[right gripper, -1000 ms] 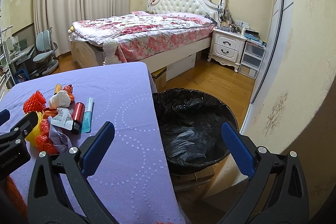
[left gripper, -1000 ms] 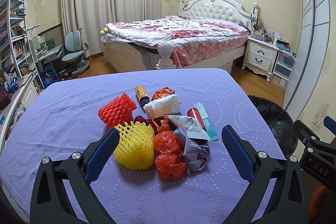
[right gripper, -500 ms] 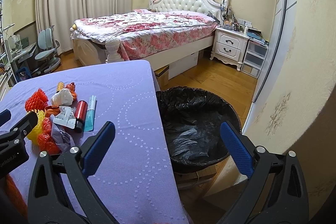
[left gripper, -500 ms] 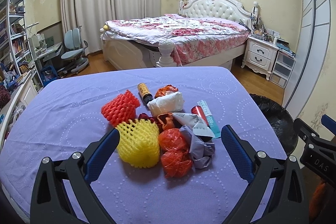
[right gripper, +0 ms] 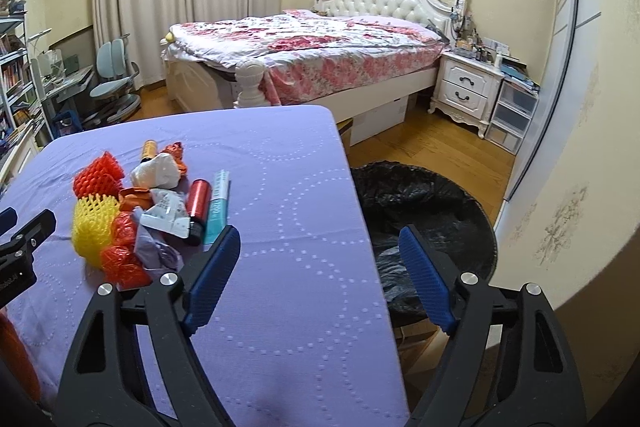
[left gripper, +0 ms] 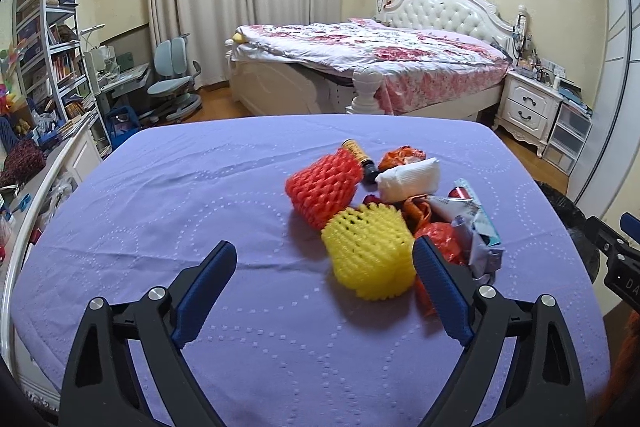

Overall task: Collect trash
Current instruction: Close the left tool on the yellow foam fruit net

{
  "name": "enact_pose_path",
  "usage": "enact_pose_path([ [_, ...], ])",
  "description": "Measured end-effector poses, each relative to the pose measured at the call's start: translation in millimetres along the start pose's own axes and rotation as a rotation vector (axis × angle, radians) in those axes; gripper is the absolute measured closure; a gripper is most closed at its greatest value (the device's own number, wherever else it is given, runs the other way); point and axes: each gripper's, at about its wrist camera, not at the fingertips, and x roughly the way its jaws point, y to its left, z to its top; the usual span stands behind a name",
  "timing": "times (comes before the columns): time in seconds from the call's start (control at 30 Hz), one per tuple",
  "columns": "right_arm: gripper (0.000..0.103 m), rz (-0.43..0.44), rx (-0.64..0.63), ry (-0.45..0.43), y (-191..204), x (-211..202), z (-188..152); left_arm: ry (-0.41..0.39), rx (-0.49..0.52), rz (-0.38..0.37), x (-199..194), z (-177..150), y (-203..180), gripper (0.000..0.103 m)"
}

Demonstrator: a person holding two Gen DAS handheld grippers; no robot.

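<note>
Yellow foam netting lying nearest on the purple tablecloth, just ahead of the left gripper and hard against the inner face of its right finger; not yet between the pads. Red foam net just beyond it, then a small brown bottle, a white wad, orange wrappers and a crumpled grey bag off to the right of that gripper. Same heap seen ahead and to the left of the right gripper, with a red can and a teal tube closest to its left finger. Black-lined bin on the floor ahead and right of that gripper, past the table edge.

Judged as the very start of collecting: nothing lifted, nothing visibly in the bin. Next move probably calls for shifting the left gripper rightward so the yellow net sits between the pads, then a gentle squeeze, since the foam looks soft and springy.

Left gripper empty, jaws wide but closing, only cloth between them; angled downward over the table. Right gripper likewise empty, jaws closing on nothing, tilted down over the table's right edge with one finger over the cloth and the other over the bin.
</note>
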Motion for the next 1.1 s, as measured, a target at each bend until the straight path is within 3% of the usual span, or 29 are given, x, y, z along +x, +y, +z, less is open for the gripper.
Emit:
enact_pose_path([
  [0.23,0.023,0.013,-0.011,0.016,10.0,4.4,-3.1,0.050,-0.004,-0.051,15.5,-2.0,-8.3,0.014],
  [0.5,0.023,0.031,-0.016,0.044,13.2,11.0,-6.1,0.082,-0.005,-0.054,34.6,-4.8,-9.3,0.015],
  [0.57,0.023,0.037,-0.020,0.050,15.7,12.6,-6.9,0.088,-0.006,-0.088,34.9,-6.2,-7.2,0.033],
  [0.7,0.023,0.049,-0.023,0.058,19.6,13.8,-8.0,0.109,-0.006,-0.174,37.7,-8.7,-8.6,0.052],
  [0.77,0.023,0.057,-0.027,0.061,22.0,13.5,-8.4,0.094,0.018,-0.178,34.0,-9.5,-10.5,0.062],
  [0.93,0.023,0.090,-0.042,0.064,31.5,12.0,-7.8,0.083,0.013,-0.200,22.9,-9.8,-0.7,0.068],
  [1.1,0.026,0.156,-0.068,0.084,48.9,14.1,-7.4,0.066,0.010,-0.162,11.7,-13.8,15.5,0.069],
])
